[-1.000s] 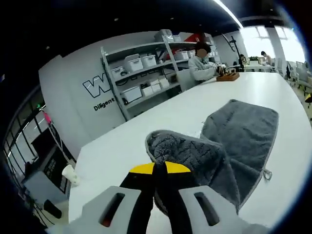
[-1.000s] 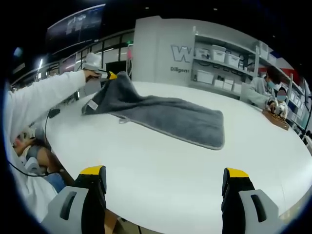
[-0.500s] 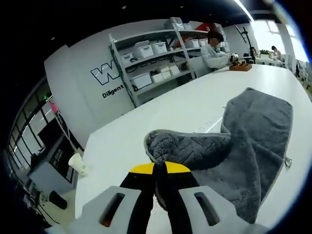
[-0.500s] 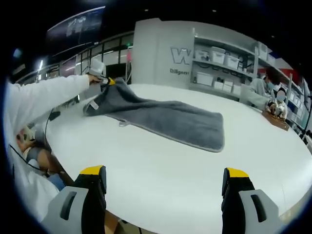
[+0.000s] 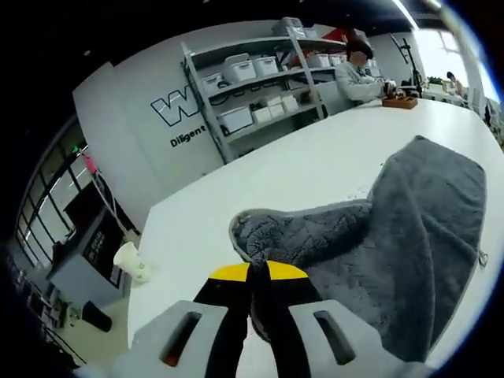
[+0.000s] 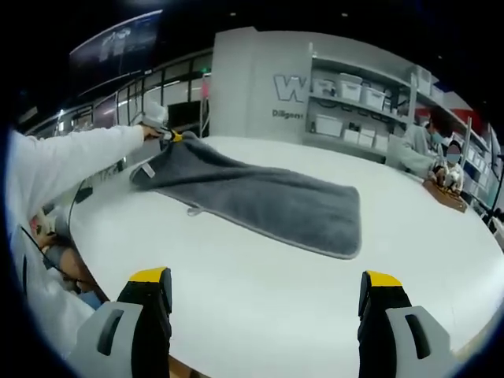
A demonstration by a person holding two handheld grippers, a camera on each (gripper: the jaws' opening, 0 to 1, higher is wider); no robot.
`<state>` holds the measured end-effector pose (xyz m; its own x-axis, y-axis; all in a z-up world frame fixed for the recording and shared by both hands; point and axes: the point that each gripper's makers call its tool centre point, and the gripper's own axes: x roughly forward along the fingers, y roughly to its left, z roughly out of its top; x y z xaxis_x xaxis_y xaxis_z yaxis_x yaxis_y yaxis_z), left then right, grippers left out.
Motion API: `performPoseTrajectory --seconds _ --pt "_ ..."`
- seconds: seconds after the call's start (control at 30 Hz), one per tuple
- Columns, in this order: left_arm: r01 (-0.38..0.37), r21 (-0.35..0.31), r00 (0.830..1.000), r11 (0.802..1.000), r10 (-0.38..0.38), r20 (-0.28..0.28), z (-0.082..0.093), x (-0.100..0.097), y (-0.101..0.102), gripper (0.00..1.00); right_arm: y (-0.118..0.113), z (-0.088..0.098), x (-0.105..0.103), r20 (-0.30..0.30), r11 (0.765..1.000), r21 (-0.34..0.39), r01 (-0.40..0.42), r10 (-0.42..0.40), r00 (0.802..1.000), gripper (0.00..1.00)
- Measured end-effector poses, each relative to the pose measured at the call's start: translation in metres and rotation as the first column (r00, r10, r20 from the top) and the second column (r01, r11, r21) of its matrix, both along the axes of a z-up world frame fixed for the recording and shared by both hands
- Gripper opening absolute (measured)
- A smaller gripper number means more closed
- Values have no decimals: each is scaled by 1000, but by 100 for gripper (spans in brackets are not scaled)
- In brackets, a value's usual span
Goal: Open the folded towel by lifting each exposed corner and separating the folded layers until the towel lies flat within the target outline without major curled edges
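A grey towel [image 6: 260,197] stretches across the white table [image 6: 276,291], its far left corner lifted off the surface. My left gripper [image 5: 258,277] is shut on that corner, and the towel [image 5: 409,236] drapes away from its jaws to the right. In the right gripper view that left gripper [image 6: 169,135] sits at the towel's raised corner, at the end of a white sleeve [image 6: 71,165]. A small loop tag [image 6: 192,210] hangs at the towel's near edge. My right gripper [image 6: 264,303] is open above the bare table, well short of the towel.
Grey shelving with white bins [image 5: 260,87] lines the wall behind the table. A person [image 5: 358,67] sits at the table's far end beside a wooden tray [image 5: 400,101]. A white cup [image 5: 131,262] stands off the table's left edge.
My left gripper has carried the held corner further out to the left, drawing the towel flatter and longer. The right gripper has held still.
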<state>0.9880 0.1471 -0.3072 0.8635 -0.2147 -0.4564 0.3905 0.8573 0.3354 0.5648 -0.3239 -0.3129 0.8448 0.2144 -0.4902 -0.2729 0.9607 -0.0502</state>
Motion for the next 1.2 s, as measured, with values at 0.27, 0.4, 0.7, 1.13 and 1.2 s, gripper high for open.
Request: performPoseTrajectory --seconds 0.27,0.4,0.7,1.13,1.2 --pt "-32 15 999 999 32 -14 -12 32 21 5 4 5 18 -10 1000 2 4 -4 1000 99" --pt "-39 29 999 999 40 -36 -25 48 28 5 5 3 29 -28 1000 -16 11 -11 1000 99" --pt "-55 25 993 998 57 -100 -67 72 38 5 19 -4 54 -63 1000 -20 -12 11 998 99" --pt "-108 4 982 994 107 -153 -99 79 62 6 36 -20 72 -113 998 -33 -46 42 993 99" --pt "-106 7 983 994 106 -153 -100 80 63 7 37 -20 72 -112 998 -29 -50 47 993 99"
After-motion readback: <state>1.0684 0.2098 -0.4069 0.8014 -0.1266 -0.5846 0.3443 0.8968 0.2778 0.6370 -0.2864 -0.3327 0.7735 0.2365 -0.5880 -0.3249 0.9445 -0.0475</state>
